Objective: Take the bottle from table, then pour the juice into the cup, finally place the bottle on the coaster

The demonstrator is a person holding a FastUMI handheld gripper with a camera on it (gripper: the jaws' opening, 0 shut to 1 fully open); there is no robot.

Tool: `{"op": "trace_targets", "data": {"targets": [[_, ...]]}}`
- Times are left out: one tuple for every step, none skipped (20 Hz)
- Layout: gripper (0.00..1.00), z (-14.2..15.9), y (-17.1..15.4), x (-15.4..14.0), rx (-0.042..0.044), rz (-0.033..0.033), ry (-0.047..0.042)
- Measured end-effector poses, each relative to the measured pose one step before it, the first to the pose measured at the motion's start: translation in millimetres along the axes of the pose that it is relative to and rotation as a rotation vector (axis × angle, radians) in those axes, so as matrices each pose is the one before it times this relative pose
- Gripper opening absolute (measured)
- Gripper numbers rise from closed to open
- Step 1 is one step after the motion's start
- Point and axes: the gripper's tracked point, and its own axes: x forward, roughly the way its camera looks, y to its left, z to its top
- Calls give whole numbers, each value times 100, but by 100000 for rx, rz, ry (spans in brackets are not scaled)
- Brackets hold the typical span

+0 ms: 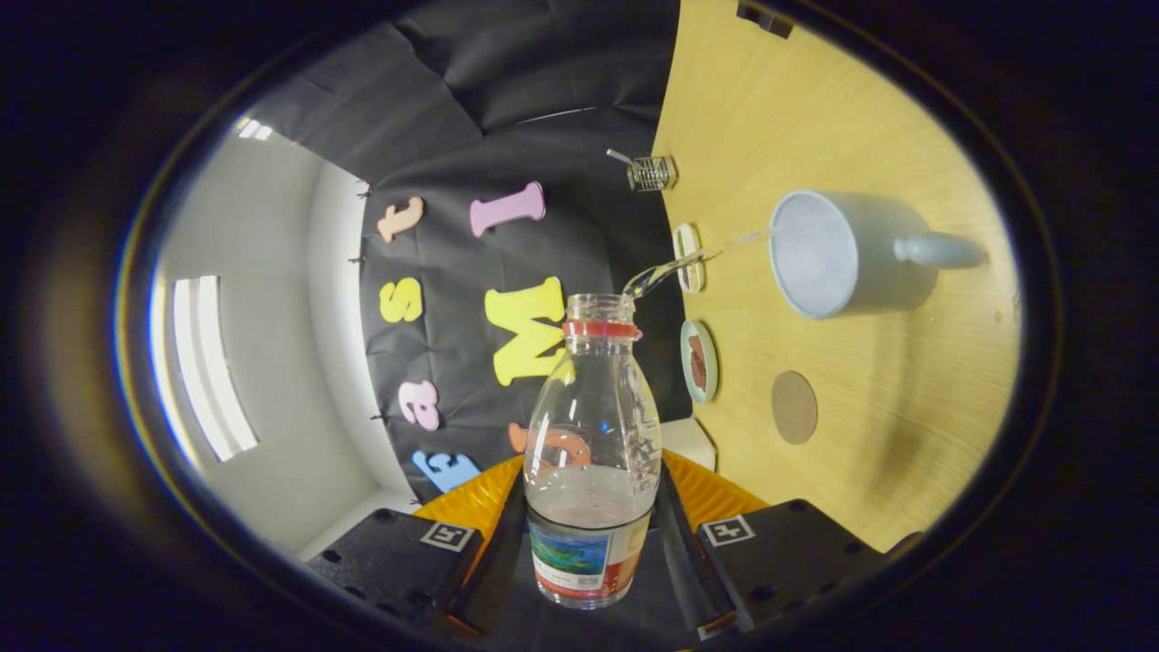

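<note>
Your tool (pixel 590 543) grips the clear plastic bottle (pixel 593 453) by its labelled lower body, one finger pressed to each side. The bottle has a red neck ring and no cap, and clear liquid sits low inside it. The view is rolled, so the light wooden surface (pixel 869 435) stands beyond the bottle like a wall. A thin stream (pixel 697 258) arcs from the bottle's mouth into the pale blue mug (pixel 838 254), whose handle points away from the bottle. The round brown coaster (pixel 794 407) lies bare near the mug, apart from it.
</note>
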Motion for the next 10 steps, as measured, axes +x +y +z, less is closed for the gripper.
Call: {"op": "trace_targets", "data": {"targets": [[76,73,151,-15,-243,228,151],[76,-47,53,-57,-117,362,5],[76,95,231,-11,340,474,-286],[76,-34,155,72,507,365,-17],[76,-175,441,-78,151,496,163],[76,-66,276,-39,-204,353,46],[76,-86,260,-65,-333,-15,324],[76,-141,134,15,-102,159,320],[76,-83,387,3,129,469,142],[76,30,320,-166,271,1207,246]]}}
